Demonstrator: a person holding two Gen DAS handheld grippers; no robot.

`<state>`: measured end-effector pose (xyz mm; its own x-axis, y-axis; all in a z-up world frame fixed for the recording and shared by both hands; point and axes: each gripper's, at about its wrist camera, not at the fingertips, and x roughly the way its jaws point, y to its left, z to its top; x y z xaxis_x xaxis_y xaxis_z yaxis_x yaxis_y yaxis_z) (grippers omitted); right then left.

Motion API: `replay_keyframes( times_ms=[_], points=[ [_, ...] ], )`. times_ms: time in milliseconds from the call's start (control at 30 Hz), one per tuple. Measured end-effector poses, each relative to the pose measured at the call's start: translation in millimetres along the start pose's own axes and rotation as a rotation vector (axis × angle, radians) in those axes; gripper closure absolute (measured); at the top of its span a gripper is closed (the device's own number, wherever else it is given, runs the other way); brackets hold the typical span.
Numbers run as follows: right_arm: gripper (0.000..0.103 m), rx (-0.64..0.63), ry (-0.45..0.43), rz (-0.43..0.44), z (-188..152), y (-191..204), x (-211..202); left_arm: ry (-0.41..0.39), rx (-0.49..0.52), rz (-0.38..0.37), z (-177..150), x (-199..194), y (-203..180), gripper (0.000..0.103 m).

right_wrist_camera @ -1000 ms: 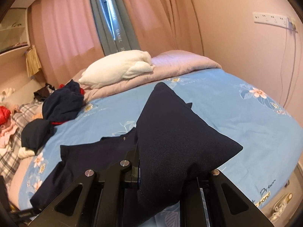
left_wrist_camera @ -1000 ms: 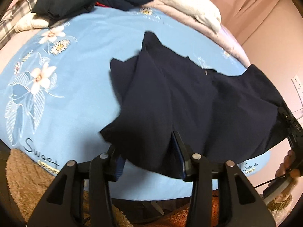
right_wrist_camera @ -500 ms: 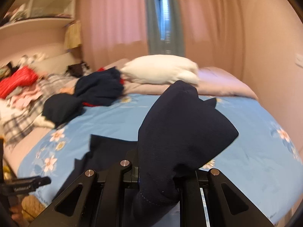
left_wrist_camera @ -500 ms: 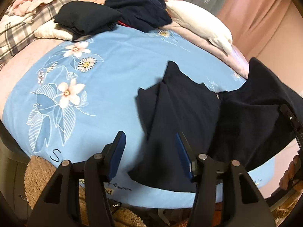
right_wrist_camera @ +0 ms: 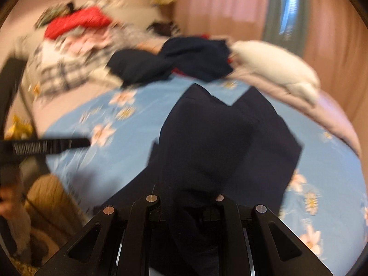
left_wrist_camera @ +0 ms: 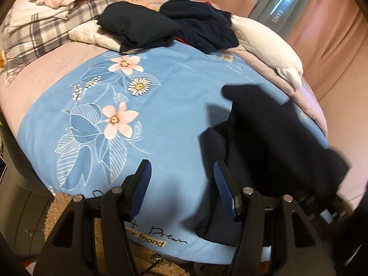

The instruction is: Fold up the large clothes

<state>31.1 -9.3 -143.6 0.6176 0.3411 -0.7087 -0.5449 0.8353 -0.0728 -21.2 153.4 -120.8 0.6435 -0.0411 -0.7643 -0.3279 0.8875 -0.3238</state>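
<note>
Two grippers, one garment. Right gripper (right_wrist_camera: 185,209) clamped on bunched fold of navy garment (left_wrist_camera: 264,138), lifted over rest of it on blue floral bedspread (left_wrist_camera: 161,87), near right edge. Left gripper (left_wrist_camera: 181,184) jaws opening, nothing between, bare spread beneath.

Risks, judged: only one side held, so fold may land skewed or bunch; thin bite may slip.

Around: dark clothes pile (left_wrist_camera: 170,27) at far edge, white pillow (left_wrist_camera: 264,46) at far right corner, plaid heap (left_wrist_camera: 46,27) at far left. Well apart, nothing blocks fold.
</note>
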Motion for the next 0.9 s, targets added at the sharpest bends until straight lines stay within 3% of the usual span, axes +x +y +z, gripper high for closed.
replay_keyframes(
  times_ms=[100,300,567,600,667,833,900],
  points=[
    [0.086,-0.029,0.09,0.036,-12,16,23,0.002,-0.002,0.005,1,0,5,0.046],
    [0.084,0.005,0.169,0.112,-29,21,38,0.011,0.028,-0.006,2,2,2,0.044],
    [0.064,0.117,0.164,0.216,-27,3,12,-0.022,0.13,-0.079,13,-13,-31,0.04],
    [0.062,0.122,0.152,0.218,-28,1,4,-0.029,0.145,-0.097,16,-16,-37,0.039],
    [0.046,0.132,0.128,0.214,-31,-2,-10,-0.032,0.169,-0.136,21,-19,-48,0.039],
    [0.038,0.191,0.064,0.218,-36,-20,-42,-0.003,0.234,-0.24,25,-15,-75,0.039],
    [0.034,0.215,0.047,0.181,-41,-29,-51,0.044,0.264,-0.285,22,-4,-84,0.04]
  ],
)
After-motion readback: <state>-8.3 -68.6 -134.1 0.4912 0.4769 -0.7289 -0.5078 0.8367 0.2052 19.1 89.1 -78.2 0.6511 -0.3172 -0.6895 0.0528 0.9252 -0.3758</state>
